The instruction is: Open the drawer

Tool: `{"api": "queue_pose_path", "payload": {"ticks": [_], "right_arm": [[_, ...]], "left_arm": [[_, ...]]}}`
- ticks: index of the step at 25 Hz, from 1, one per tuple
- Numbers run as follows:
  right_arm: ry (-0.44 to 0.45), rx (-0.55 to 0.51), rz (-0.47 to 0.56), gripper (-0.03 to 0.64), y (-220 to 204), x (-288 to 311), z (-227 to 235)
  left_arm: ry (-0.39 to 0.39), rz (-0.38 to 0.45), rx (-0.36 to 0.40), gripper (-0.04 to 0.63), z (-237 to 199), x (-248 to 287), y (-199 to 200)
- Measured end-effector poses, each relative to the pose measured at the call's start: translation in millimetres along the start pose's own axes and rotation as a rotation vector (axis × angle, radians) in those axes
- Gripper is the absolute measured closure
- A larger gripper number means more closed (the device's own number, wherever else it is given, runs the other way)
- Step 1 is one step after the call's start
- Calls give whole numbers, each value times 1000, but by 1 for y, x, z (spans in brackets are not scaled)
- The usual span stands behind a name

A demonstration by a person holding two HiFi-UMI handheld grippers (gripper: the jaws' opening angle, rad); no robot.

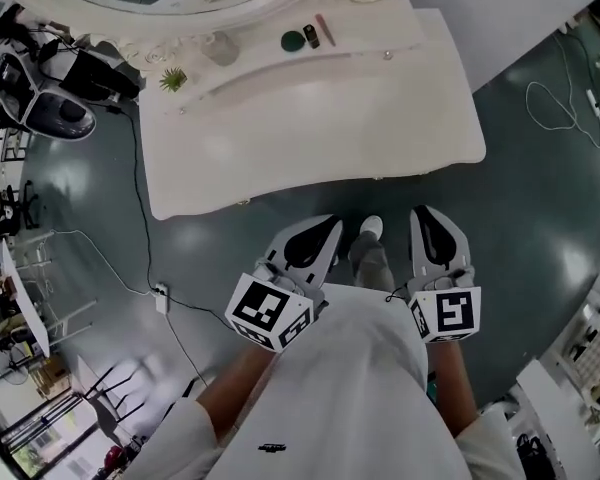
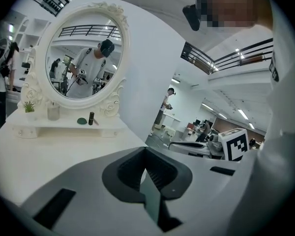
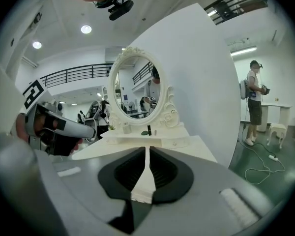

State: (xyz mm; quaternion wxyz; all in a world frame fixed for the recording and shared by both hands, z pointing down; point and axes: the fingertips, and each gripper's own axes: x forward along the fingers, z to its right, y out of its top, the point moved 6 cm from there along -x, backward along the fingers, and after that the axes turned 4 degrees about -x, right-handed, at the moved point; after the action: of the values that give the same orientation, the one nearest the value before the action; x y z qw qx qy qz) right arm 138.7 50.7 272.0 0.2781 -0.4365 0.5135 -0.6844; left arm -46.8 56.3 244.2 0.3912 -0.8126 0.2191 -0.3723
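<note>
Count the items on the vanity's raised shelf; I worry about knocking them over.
5, left to right in the head view: small plant, clear cup, green disc, dark tube, pink stick. None seems hidden.

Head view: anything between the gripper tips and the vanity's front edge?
No. Head view shows only a bare strip of grey floor between left gripper, right gripper and the vanity.
</note>
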Motion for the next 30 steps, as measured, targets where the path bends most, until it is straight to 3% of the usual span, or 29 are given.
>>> {"api": "queue_pose_path", "payload": {"ticks": [9,16,30], "right_arm": [[4,19,-21,527,-32,22,-2],[40,138,-1,465,-66,38,0],[-35,118,-111,442,-131,63,-15]], "left_arm": [[-13,-23,14,586,-13,17,-25],[26,-58,6,586,-31,26,-48],[7,-118,21,586,-43,42,-85]]}}
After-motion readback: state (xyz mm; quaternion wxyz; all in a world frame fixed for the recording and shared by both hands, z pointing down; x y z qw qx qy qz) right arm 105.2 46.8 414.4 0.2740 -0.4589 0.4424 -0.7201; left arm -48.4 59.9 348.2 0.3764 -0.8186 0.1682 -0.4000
